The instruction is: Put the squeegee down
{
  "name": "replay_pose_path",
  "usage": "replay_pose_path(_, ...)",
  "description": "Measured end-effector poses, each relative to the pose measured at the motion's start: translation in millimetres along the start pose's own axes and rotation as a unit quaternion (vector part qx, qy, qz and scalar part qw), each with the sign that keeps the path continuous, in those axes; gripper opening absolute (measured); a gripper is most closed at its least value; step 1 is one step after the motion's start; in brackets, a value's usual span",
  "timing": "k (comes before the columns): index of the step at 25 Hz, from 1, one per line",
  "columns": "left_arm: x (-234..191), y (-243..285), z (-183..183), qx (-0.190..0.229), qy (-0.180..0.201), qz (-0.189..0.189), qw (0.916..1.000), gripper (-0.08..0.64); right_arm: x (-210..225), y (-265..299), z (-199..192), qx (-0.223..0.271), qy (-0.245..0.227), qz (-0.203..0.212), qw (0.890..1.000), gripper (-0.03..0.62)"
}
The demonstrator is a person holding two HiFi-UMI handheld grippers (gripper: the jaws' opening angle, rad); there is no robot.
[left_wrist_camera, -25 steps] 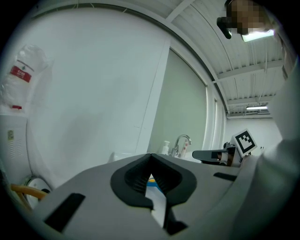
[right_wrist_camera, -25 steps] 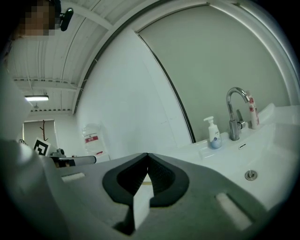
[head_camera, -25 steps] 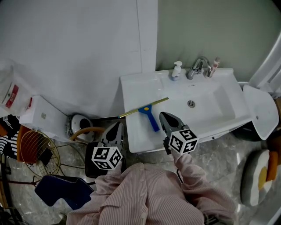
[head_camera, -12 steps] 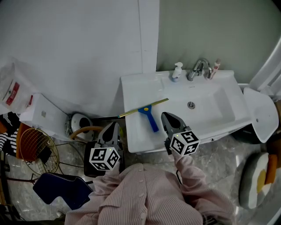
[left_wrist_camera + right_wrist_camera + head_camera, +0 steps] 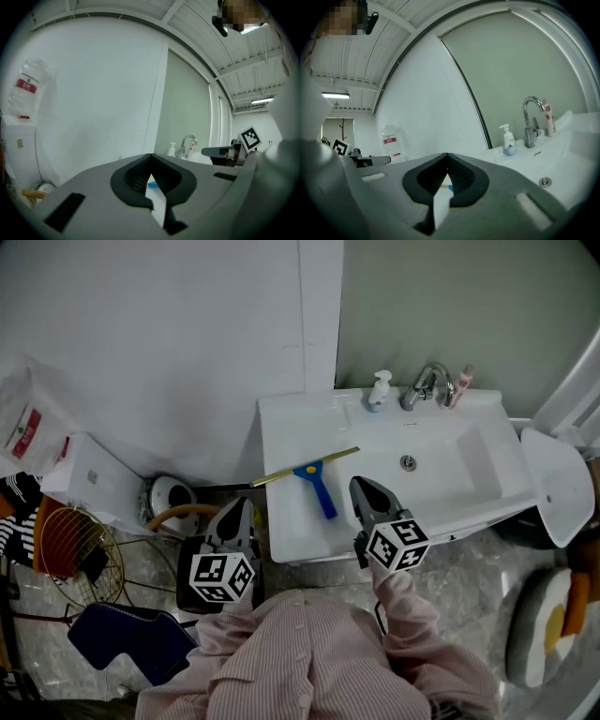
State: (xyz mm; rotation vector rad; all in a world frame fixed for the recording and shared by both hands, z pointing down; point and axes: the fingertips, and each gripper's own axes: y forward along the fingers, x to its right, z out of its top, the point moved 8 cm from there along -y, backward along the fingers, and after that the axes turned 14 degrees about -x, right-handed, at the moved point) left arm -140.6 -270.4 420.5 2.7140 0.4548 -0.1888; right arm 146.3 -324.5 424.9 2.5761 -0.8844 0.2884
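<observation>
At far left, a clear plastic bag with a red label [image 5: 21,432] sits beside a white rectangular box [image 5: 89,479]. An orange wire basket [image 5: 70,554] is on the floor below them. The left gripper [image 5: 239,509] hovers just off the left edge of the white ceramic washbasin [image 5: 450,488], above the floor clutter. Its jaws are pressed tip to tip with nothing between them (its own view shows only the basin top through the gap behind the tips).

Next comes the blue-handled squeegee with a thin yellowish blade [image 5: 319,491]. It lies flat on the basin's level left shelf, touched by neither gripper, with its handle pointing toward the person. The blade's left end seems to reach the basin's edge, though it is too small here to be sure.

Just right of the handle, the right gripper [image 5: 363,487] is over the basin's front, its jaws closed together and empty. Behind it, a white pump bottle [image 5: 378,390], a chrome tap [image 5: 427,382] and a slim tube [image 5: 459,381] stand along the back rim.
</observation>
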Motion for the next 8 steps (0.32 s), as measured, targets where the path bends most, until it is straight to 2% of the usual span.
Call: replay_pose_path(8, -2.1, -1.6, -2.3, -0.001, 0.000, 0.009, 1.0000, 0.002, 6.7, -1.7, -1.6, 0.000, 0.008, -0.003, 1.000, 0.005)
